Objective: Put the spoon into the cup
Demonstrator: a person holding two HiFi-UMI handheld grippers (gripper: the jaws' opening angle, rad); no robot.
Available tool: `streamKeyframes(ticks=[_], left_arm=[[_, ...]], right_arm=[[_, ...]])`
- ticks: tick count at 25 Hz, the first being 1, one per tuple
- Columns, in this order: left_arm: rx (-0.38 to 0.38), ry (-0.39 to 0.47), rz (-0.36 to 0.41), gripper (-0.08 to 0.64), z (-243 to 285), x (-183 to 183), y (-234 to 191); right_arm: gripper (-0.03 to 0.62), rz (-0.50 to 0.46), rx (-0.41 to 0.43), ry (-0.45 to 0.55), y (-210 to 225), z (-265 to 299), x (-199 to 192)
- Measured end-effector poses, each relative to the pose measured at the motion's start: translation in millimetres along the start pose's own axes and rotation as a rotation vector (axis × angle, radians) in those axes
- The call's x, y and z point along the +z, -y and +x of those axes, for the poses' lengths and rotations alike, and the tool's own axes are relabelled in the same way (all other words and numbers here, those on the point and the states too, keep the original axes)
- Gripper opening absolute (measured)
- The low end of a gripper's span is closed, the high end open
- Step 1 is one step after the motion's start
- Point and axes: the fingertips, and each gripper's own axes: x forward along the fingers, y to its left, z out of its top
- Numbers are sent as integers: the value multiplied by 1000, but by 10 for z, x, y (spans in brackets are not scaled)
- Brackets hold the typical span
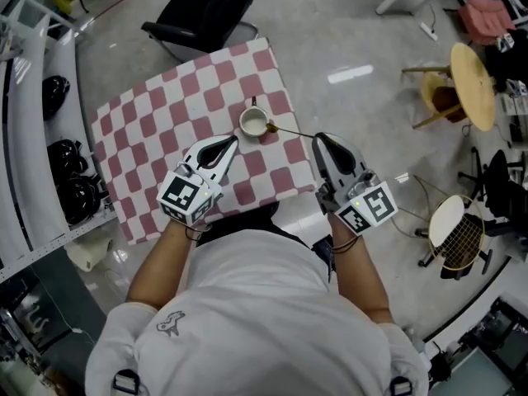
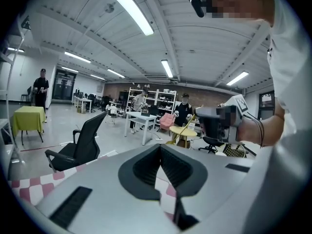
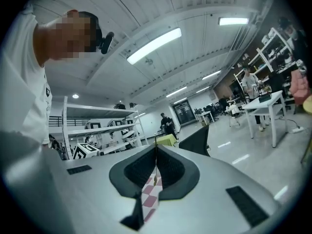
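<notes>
**Spoon (image 1: 290, 131) pinched in the right gripper (image 1: 316, 138), bowl end beside the cup (image 1: 254, 122)**

The spoon is a thin gold one. In the head view its handle runs from the tips of the right gripper leftward to the cup, and its small bowl end lies just beside the cup's right side. The pictures do not show whether that end touches the cup or rests on the cloth.

The right gripper view shows its 2 jaws clenched at the tips on the handle. The spoon (image 3: 155, 172) shows there as a fine line hanging down the narrow gap, with checked cloth behind it.

The cup is white and stands upright on the table (image 1: 165, 130). The table is covered with a pink-and-white checked cloth. The cup sits towards the far right part of the cloth, with its handle turned to the far side. The inside looks pale; nothing can be made out in it.

The left gripper (image 1: 233, 139) hovers over the cloth with its tips near the cup, on the cup's near left side. In the left gripper view its 2 jaws (image 2: 161, 147) meet at the tips with nothing between them, and only a sliver of cloth shows below.

Each gripper carries its marker cube near the person's hand, and both forearms reach in from the bottom of the head view.

A black office chair (image 1: 206, 7) stands on the grey floor past the table's far edge.
</notes>
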Motion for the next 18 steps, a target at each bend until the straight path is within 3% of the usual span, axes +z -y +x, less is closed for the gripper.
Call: streamKeyframes(ticks=[12,18], left_arm=[[-42,-59,-58,14,323,-453,-414],[-47,-97,-47,14,465,-674,-535]], right_arm=[[34,74,-9,-103,299,508,-657],[34,124,-25,-139,480,657,-983]])
